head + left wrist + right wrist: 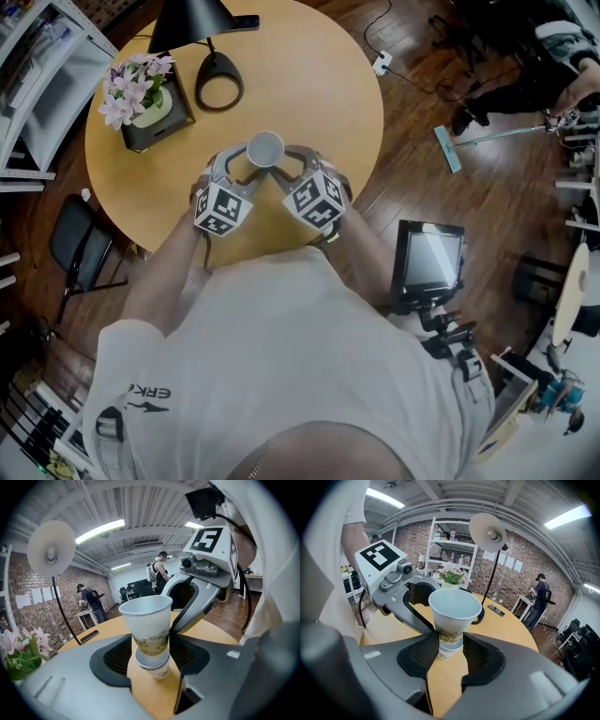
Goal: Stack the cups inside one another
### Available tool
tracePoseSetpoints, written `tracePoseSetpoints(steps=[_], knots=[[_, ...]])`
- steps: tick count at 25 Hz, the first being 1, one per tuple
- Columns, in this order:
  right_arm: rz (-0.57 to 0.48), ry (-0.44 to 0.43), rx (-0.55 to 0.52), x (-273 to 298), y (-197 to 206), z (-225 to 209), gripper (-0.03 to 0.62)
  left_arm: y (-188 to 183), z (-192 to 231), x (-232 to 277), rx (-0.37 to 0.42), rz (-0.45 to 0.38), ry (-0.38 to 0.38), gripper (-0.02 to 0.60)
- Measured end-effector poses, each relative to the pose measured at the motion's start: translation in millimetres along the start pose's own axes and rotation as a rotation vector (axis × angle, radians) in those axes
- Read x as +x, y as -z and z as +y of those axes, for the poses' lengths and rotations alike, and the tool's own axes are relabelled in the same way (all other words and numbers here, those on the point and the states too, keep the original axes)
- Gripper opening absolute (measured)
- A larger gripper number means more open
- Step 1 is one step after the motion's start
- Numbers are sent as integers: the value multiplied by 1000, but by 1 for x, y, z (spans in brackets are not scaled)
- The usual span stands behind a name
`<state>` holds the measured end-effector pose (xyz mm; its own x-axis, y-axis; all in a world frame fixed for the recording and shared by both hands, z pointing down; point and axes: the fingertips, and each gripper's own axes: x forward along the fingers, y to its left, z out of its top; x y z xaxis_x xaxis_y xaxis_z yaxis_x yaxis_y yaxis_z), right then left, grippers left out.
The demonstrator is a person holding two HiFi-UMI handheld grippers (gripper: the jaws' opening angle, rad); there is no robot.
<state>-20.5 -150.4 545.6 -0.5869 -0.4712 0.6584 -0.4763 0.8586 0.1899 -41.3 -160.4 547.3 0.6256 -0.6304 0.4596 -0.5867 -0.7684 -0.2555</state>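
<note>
Two white paper cups are nested: an upper cup (147,620) (453,613) sits partly inside a lower cup (157,666) (450,652). From the head view I see only the upper cup's open mouth (265,148), above the round wooden table (309,84). My left gripper (246,169) (151,653) comes from the left and my right gripper (284,167) (451,646) from the right. Each is shut on the stack where the upper cup enters the lower one. Which of the two cups each pinches I cannot tell. The upper cup leans slightly.
A black desk lamp (217,80), a pot of pink flowers (141,98) and a dark phone (246,21) stand on the far half of the table. A black chair (80,244) is at the left and a screen on a stand (431,262) at the right.
</note>
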Motion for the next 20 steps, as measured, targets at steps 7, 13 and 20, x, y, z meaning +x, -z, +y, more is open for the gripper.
tracePoseSetpoints(steps=[7,13,20], knots=[[6,-28,26,8,5,-1,172,8,1,5,-21,17,12,254],[32,-40,30,15,12,1,172,17,-1,10,-36,37,26,255],[46,-46,53,20,18,-1,173,30,-4,12,-45,67,50,258]])
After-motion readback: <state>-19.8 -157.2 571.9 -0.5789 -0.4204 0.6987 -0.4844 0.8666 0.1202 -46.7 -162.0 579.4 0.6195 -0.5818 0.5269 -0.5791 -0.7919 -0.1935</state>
